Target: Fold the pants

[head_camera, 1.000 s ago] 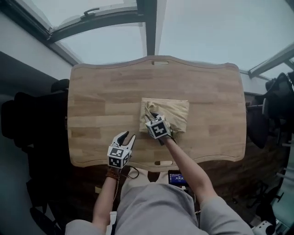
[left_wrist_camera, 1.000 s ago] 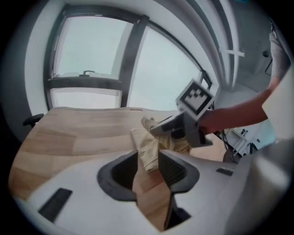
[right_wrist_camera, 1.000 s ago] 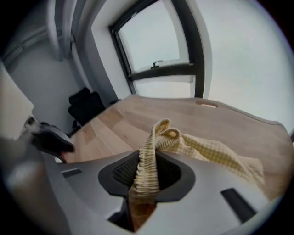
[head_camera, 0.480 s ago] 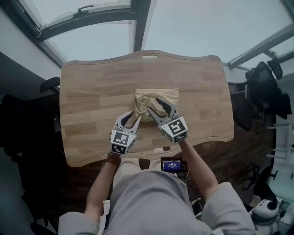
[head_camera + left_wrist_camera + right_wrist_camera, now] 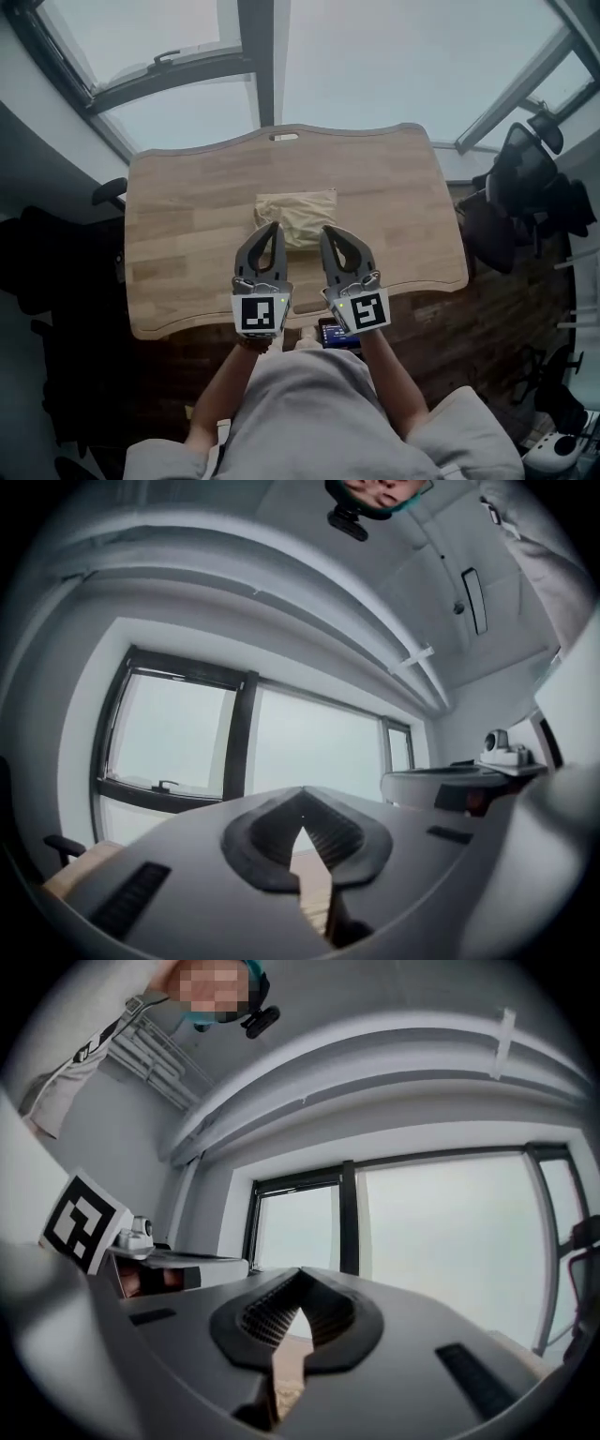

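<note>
Head view shows the left tool point(image 5: 273, 226) and the right tool point(image 5: 327, 229) held up side by side. They are close together but not touching, and both point away from the person. Each tool is shut tight, tip against tip. Their jaws have just been closing, and nothing is between them.

Left gripper view looks along the left tool point(image 5: 302, 803). Its two dark ribbed pads meet at the tip, with only a thin slit lower down. Right gripper view shows the same for the right tool point(image 5: 300, 1281), with its pads together and nothing held.

Just past the tips of both tools, and lower down, lie the folded tan cloth pants point(image 5: 295, 214). They make a small flat square. They rest near the middle of the light brown wooden worktop with wavy edges point(image 5: 187, 216). Neither tool touches the pants.

Behind the tools, close to the person's grey top point(image 5: 309, 412), a small dark device with a lit screen point(image 5: 334, 332) shows between the two wrists. Far beyond the tips stand big dark-framed windows point(image 5: 375, 66) full of pale light. Black chairs point(image 5: 525, 187) sit off to the right of the right tool.
</note>
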{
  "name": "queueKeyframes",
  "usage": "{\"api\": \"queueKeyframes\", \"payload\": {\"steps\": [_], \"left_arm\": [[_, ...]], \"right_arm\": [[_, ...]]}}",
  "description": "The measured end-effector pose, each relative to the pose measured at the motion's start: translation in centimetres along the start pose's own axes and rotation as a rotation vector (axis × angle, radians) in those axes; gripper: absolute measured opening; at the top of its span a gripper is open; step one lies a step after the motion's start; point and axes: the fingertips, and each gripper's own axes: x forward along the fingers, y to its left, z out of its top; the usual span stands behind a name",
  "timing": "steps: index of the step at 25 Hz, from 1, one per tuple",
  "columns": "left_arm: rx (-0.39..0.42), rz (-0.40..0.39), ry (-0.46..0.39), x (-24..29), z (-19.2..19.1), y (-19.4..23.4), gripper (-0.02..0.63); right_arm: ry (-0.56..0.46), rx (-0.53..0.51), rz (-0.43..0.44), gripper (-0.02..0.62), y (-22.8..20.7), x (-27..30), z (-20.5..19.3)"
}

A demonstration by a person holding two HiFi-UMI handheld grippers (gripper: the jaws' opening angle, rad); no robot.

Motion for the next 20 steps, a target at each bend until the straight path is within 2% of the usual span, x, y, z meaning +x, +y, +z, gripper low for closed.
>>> {"api": "queueKeyframes", "payload": {"steps": [9, 14, 20], "left_arm": [[0.075, 0.042, 0.114, -6.1, -5.2, -6.9, 0.006], [0.084, 0.071, 0.126, -7.6, -5.0, -7.7, 0.006], [0.101, 0.064, 0.129, -8.3, -5.0, -8.5, 0.006]], "right_arm": [[0.02, 0.003, 0.063, 0.003, 1.5, -7.9, -2.1], [0.015, 0.009, 0.066, 0.002, 1.3, -9.8, -2.4], [0.019, 0.019, 0.052, 0.002, 1.1, -10.5, -2.7]]}}
